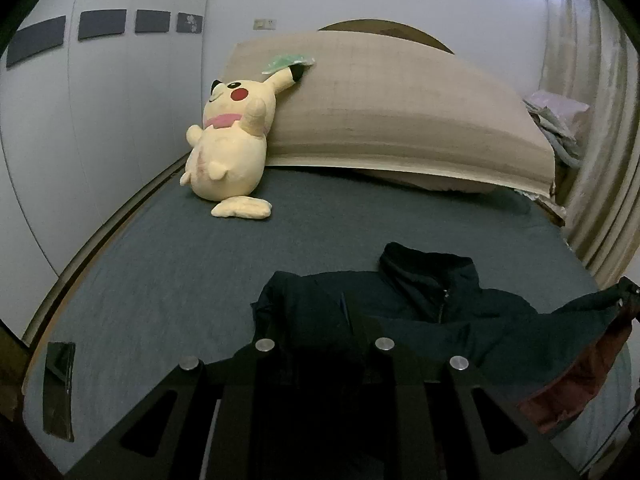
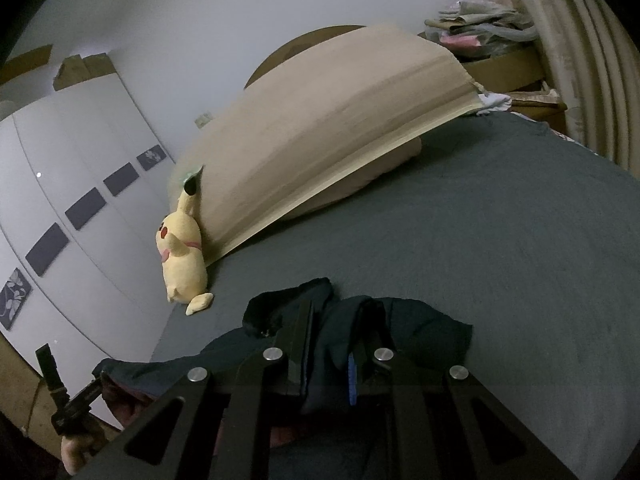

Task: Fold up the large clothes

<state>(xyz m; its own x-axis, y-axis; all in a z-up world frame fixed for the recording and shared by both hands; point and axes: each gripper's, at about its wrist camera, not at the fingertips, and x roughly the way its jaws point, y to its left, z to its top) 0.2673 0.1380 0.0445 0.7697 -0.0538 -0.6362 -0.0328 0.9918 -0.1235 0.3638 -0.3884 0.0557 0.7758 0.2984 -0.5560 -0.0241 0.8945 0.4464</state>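
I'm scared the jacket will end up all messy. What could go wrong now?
1. Both the left gripper and the right gripper pinch only a small bit of the dark jacket, so it may slip out.
2. The red lining is bunched up in a loose flap, so the fold may come out crooked.
3. The jacket lies near the bed's front edge, so it might slide off.

Matte black left gripper [image 1: 324, 332] and right gripper [image 2: 332, 344], triangular cut-outs, round silver pivot pins.

Dark jacket [image 1: 420, 304] lies on the grey bed [image 1: 180, 272] near a yellow plush toy [image 1: 230, 148].
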